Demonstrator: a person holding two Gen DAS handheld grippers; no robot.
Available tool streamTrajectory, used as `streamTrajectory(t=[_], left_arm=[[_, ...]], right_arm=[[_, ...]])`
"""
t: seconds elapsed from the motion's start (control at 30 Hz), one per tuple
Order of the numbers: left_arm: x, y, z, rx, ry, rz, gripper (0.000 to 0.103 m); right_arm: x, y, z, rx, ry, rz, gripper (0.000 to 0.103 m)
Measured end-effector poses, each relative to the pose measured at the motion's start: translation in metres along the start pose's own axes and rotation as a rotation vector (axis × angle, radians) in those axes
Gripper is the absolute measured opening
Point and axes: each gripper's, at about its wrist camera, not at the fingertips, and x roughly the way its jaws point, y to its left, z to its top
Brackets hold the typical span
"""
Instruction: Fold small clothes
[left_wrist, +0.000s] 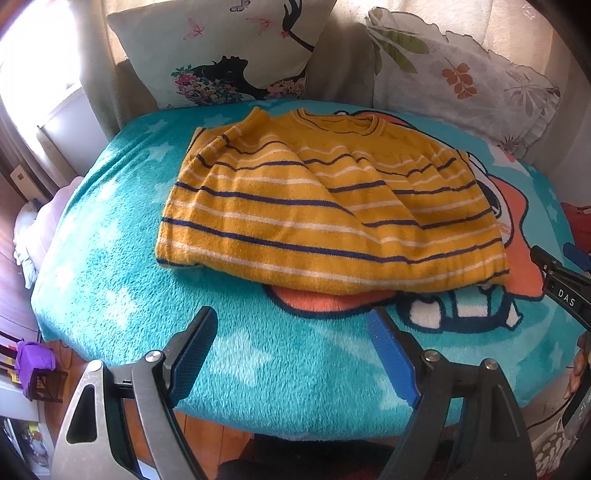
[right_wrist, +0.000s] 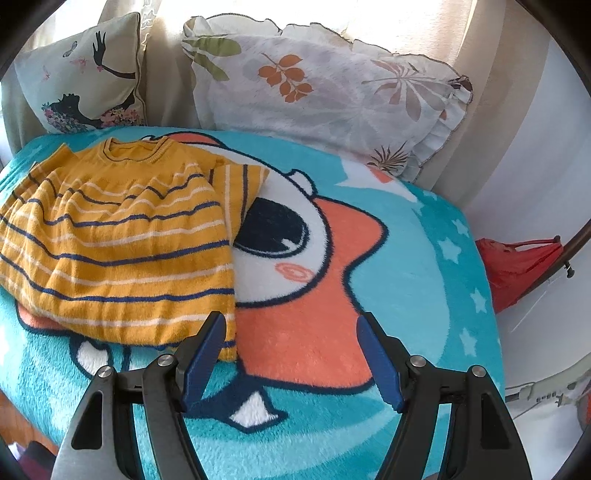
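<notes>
1. At the bottom of the left wrist view, the left gripper (left_wrist: 291, 325) tilts steeply down toward the near edge of the turquoise blanket (left_wrist: 110, 277), its two blue-padded fingers (left_wrist: 195, 350) standing wide apart with only blanket pile between them.
2. In the middle of that same view lies the yellow striped sweater (left_wrist: 325, 206), spread flat on the blanket with its collar toward the top of the frame and its sleeves tucked in over the body; its hem sits just above the left gripper, apart from it.
3. At the right edge of the left wrist view, the tip of the right gripper (left_wrist: 554, 273) pokes in, just beside the sweater's lower right corner and not touching it.
4. At the bottom of the right wrist view, the right gripper (right_wrist: 291, 332) also tilts downward, jaws spread, nothing clamped.
5. Its left finger (right_wrist: 207, 350) overlaps the sweater's lower right corner in the picture; whether it touches the cloth I cannot tell. The rest of the gap frames the orange cartoon star (right_wrist: 314, 314) printed on the blanket.
6. In the left half of the right wrist view, the sweater lies clear of that gripper.
7. Along the top of both views, a figure-print cushion (left_wrist: 221, 48) and a leaf-print pillow (right_wrist: 332, 92) lean behind the blanket.
8. At the right edge of the right wrist view, a red bag (right_wrist: 517, 266) hangs beyond the blanket.
</notes>
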Motion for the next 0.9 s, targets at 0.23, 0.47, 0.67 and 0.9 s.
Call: streamTrajectory(t=[0.23, 0.47, 0.67, 0.9], left_arm=[[-0.003, 0.003, -0.005, -0.001, 0.007, 0.015, 0.083], [0.007, 0.016, -0.002, -0.019, 0.030, -0.004, 0.083], [0.017, 0.050, 0.010, -0.048, 0.041, -0.012, 0.083], [0.034, 0.122, 0.029, -0.151, 0.054, -0.004, 0.083]], right_arm=[[-0.003, 0.000, -0.005, 0.001, -0.001, 0.017, 0.077], [-0.003, 0.010, -0.004, -0.005, 0.011, 0.024, 0.077], [0.002, 0.031, 0.011, -0.005, 0.028, 0.040, 0.077], [0.003, 0.102, 0.048, -0.038, 0.044, 0.132, 0.077]])
